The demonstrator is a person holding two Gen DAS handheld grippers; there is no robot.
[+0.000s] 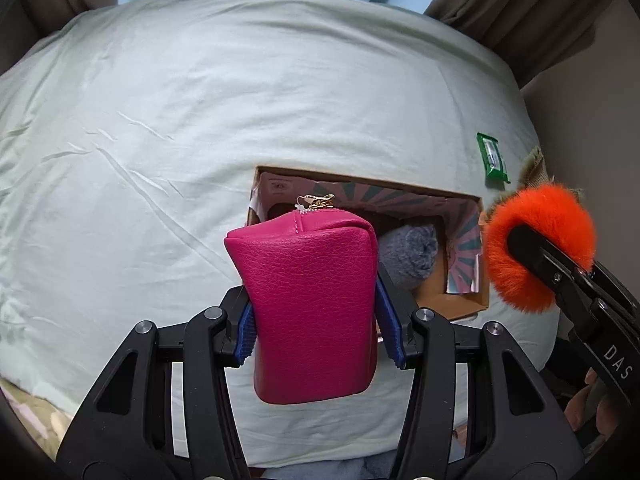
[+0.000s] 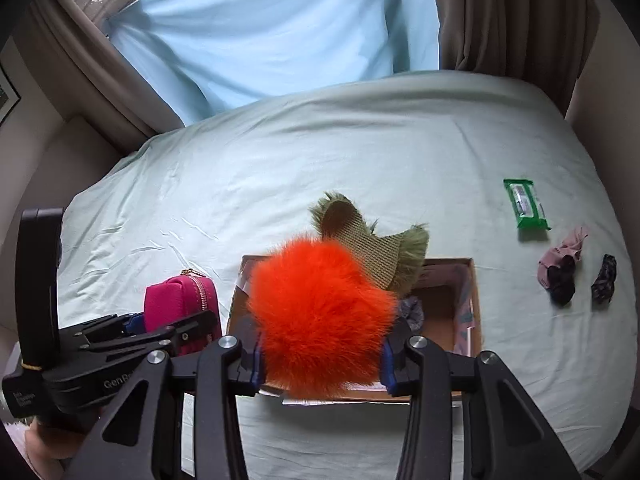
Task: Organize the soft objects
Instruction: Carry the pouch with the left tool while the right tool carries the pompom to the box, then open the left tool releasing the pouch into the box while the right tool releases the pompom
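Both grippers hover beside the box [image 1: 460,200], left gripper [image 1: 316,320] holding pouch [image 1: 312,312].

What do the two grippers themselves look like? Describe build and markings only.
Both are matte black linkage frames with round silver pivot bolts and ribbed blue pads. The left gripper and the right gripper look alike. White lettering shows on their bodies: "DAS" on the right one, "Gen" on the left. No cables are visible.

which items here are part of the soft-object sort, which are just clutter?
In the job:
pink pouch in left gripper
orange pompom in right gripper
cardboard box
grey fluffy item
green fringed cloth

Lying about:
green wipes pack
curtains
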